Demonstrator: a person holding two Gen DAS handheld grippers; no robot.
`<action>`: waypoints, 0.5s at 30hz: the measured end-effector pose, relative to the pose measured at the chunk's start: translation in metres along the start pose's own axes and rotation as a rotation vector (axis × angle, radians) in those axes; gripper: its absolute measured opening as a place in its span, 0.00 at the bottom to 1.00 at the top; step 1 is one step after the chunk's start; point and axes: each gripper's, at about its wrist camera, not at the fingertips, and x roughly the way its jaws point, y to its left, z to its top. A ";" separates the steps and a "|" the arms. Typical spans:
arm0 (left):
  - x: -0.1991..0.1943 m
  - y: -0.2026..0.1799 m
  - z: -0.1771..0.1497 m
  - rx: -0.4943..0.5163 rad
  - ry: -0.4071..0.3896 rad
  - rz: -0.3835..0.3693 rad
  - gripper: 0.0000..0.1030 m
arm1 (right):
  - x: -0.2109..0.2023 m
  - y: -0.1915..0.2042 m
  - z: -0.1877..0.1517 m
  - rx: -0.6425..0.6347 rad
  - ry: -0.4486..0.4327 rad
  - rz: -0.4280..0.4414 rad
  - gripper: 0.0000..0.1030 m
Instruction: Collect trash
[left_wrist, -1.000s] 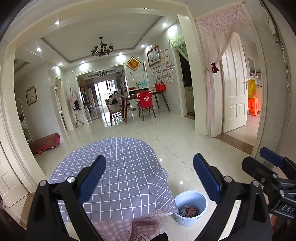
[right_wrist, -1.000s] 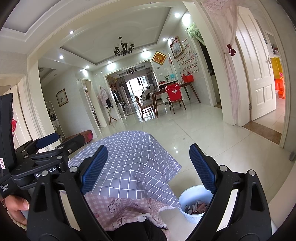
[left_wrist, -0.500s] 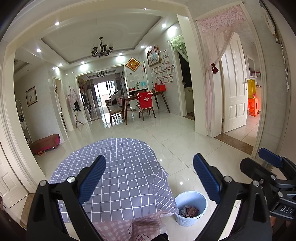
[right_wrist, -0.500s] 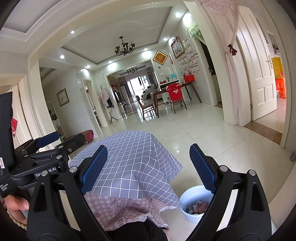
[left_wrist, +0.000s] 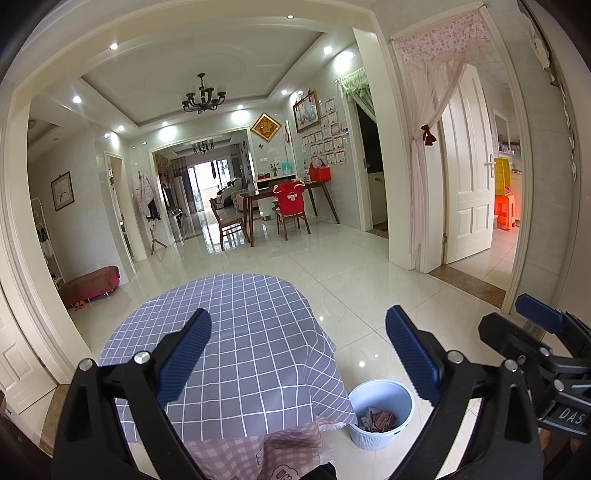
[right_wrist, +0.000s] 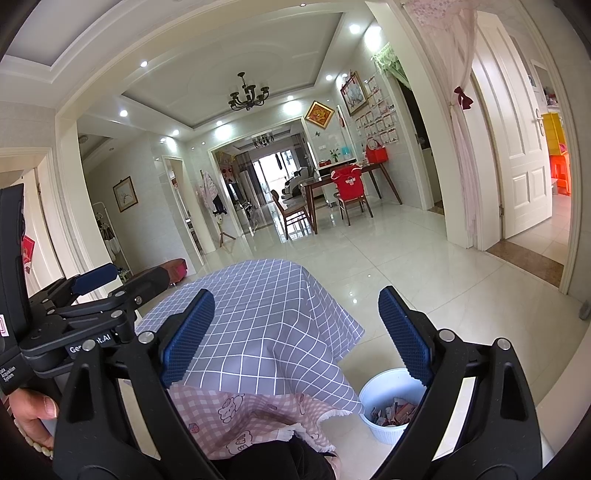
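A white ribbed trash bin (left_wrist: 382, 415) stands on the floor at the right of the table and holds several paper scraps (left_wrist: 376, 421); it also shows in the right wrist view (right_wrist: 388, 404). My left gripper (left_wrist: 299, 356) is open and empty, held above the table's near edge. My right gripper (right_wrist: 295, 334) is open and empty too, beside the left one. The right gripper shows at the right edge of the left wrist view (left_wrist: 543, 339). The left gripper shows at the left of the right wrist view (right_wrist: 92, 295).
A table with a grey-blue checked cloth (left_wrist: 236, 332) over a pink checked one (left_wrist: 255, 450) sits in front. Glossy tiled floor (left_wrist: 369, 280) stretches beyond. A dining table with chairs (left_wrist: 280, 210) is far back. A white door (left_wrist: 469, 177) stands open at right.
Both views have hardly shifted. The grippers stay open and empty, and the bin has not moved.
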 end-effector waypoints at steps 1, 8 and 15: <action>0.000 0.000 0.000 0.000 0.000 0.000 0.91 | 0.000 0.000 0.000 0.000 -0.001 0.000 0.86; 0.000 0.000 0.000 0.001 -0.001 0.000 0.91 | 0.000 0.000 0.000 0.001 -0.001 0.001 0.86; -0.001 0.000 0.001 0.000 0.000 0.001 0.91 | 0.003 0.002 -0.003 0.002 0.000 0.001 0.86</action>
